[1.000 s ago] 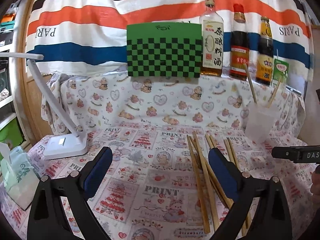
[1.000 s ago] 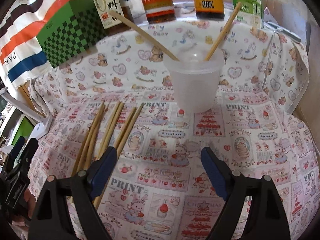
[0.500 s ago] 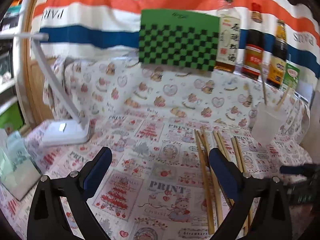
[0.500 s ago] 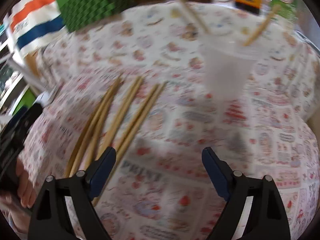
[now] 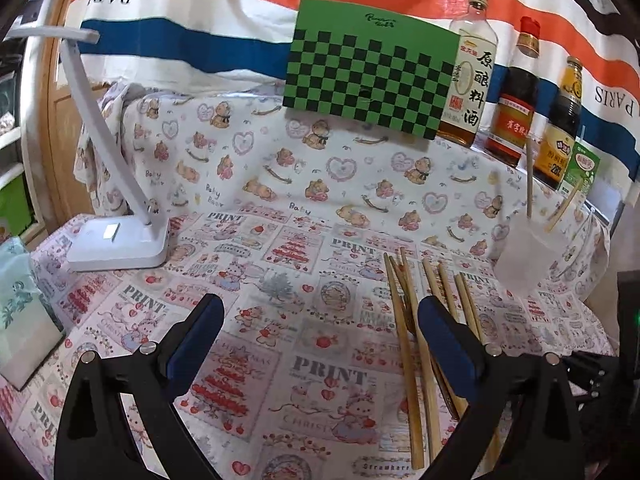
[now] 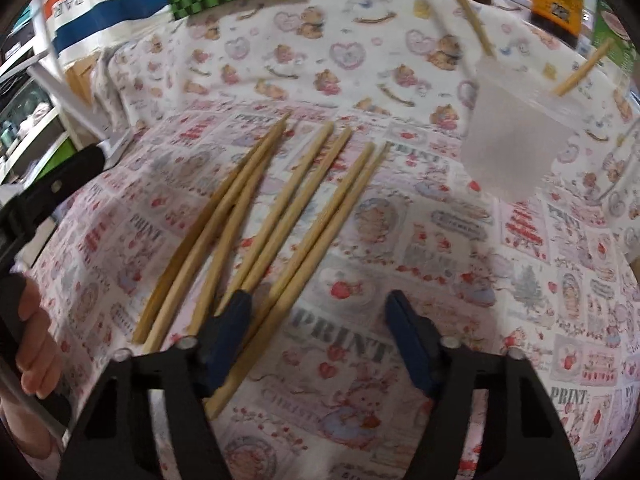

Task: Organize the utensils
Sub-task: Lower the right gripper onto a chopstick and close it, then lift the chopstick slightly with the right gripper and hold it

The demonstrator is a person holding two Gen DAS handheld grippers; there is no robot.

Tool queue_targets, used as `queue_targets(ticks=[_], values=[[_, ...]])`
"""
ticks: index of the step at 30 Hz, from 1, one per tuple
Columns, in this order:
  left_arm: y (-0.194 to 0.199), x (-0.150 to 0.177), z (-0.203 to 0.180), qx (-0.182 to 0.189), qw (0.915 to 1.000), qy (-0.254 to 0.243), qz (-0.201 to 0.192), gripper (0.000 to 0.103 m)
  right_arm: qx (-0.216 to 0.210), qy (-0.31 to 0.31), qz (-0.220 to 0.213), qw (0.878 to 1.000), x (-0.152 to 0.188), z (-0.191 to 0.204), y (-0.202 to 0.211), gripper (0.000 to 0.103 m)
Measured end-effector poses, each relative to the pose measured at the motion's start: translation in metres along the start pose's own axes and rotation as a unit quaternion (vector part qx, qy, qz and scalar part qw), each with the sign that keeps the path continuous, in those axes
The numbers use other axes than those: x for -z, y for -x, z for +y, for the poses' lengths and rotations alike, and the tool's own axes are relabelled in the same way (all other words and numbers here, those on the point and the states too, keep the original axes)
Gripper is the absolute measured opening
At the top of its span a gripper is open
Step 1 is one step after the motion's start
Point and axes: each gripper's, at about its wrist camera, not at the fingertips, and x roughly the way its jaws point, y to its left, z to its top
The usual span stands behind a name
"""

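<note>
Several wooden chopsticks [image 6: 280, 216] lie side by side on the patterned cloth; they also show in the left wrist view [image 5: 408, 344]. A translucent plastic cup [image 6: 516, 148] holds two chopsticks [image 6: 468, 4] upright; it also shows in the left wrist view [image 5: 524, 256]. My right gripper [image 6: 320, 320] is open and empty, low over the near ends of the chopsticks, its left finger over them. My left gripper [image 5: 320, 332] is open and empty above the cloth, left of the chopsticks.
A white desk lamp [image 5: 116, 240] stands at the left. A green checkered box [image 5: 368, 76], three sauce bottles [image 5: 516, 92] and a small green carton [image 5: 580, 172] stand on the back ledge. A tissue pack [image 5: 20, 308] lies at the far left.
My right gripper has moved down and left, closer to the loose chopsticks. My left gripper has tilted slightly, the view shifting right. Both stay open.
</note>
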Motion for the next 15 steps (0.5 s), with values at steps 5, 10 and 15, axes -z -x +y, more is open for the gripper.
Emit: queue_targets(ticks=[5, 10, 15], values=[[0.003, 0.001, -0.005, -0.006, 0.9998, -0.016, -0.009, 0.097, 0.027, -0.007, -0.003, 1.0, -0.001, -0.011, 0.002, 0.024], [0.006, 0.0, -0.007, -0.002, 0.9996, -0.021, -0.017, 0.097, 0.019, -0.026, 0.004, 0.999, -0.002, -0.024, 0.005, 0.013], [0.005, 0.0, -0.007, 0.0, 0.9997, -0.02, -0.016, 0.097, -0.037, -0.081, 0.007, 0.996, -0.003, -0.045, 0.015, 0.01]])
